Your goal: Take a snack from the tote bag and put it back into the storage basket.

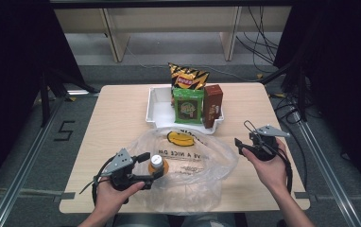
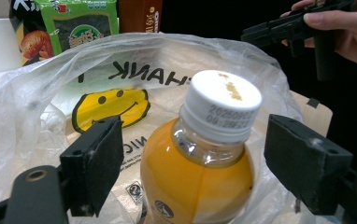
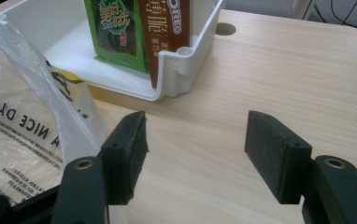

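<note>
1. We see a thin, crinkly, see-through plastic bag (image 1: 188, 165), kinda glossy.
2. The bottle (image 2: 197, 182) is clear smooth plastic, with a matt white ribbed cap (image 2: 222, 105).
3. The table (image 3: 279, 74) looks like pale matt wood grain.
4. The tray (image 3: 186, 65) is smooth white plastic.
5. The pads (image 3: 272, 151) are rough, matt black.

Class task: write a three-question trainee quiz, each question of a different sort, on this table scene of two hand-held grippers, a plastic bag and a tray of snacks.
1. True or false: the left gripper is clamped on the orange bottle.
2. What sits in the white tray? A) snack packs B) cups C) tools
3. Fill in: the bottle stands inside the ___.

Key:
1. False; the pads stand apart from it.
2. A
3. Plastic bag
</note>
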A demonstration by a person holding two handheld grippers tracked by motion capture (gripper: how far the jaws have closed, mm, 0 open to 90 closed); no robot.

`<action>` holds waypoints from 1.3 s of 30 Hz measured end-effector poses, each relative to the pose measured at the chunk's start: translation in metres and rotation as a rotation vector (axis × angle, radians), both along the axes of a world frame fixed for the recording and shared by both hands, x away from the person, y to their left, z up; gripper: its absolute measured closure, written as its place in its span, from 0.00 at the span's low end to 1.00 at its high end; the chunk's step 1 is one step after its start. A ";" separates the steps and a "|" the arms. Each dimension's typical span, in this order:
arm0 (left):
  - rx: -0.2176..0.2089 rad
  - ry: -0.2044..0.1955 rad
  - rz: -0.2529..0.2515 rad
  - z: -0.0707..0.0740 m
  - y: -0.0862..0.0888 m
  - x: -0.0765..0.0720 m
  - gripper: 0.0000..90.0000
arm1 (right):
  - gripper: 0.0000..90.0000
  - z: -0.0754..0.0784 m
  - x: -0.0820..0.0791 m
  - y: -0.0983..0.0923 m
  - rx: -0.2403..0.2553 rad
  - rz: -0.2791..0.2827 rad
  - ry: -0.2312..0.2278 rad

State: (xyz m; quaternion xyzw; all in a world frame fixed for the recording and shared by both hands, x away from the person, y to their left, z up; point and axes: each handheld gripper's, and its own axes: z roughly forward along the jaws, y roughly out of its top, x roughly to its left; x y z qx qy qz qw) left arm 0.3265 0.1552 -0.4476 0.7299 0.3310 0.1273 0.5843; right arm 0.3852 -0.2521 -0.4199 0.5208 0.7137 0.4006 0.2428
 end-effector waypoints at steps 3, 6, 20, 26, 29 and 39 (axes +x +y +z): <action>0.004 0.011 0.011 -0.001 -0.001 0.001 0.22 | 0.44 -0.001 0.000 0.000 -0.002 0.002 -0.002; 0.009 0.002 0.004 -0.002 -0.004 0.003 0.23 | 0.44 -0.001 0.002 -0.002 -0.011 0.030 -0.012; 0.027 0.020 -0.008 -0.014 -0.010 0.002 0.25 | 0.43 -0.003 0.002 -0.002 -0.025 0.028 0.005; 0.056 0.026 -0.013 -0.021 -0.011 0.002 0.25 | 0.43 -0.004 0.002 -0.004 -0.023 0.029 0.000; 0.062 0.033 -0.013 -0.022 -0.012 0.002 0.26 | 0.43 -0.004 0.002 -0.005 -0.023 0.032 0.007; 0.083 0.043 -0.020 -0.029 -0.013 0.003 0.27 | 0.42 -0.006 0.002 -0.004 -0.024 0.030 0.012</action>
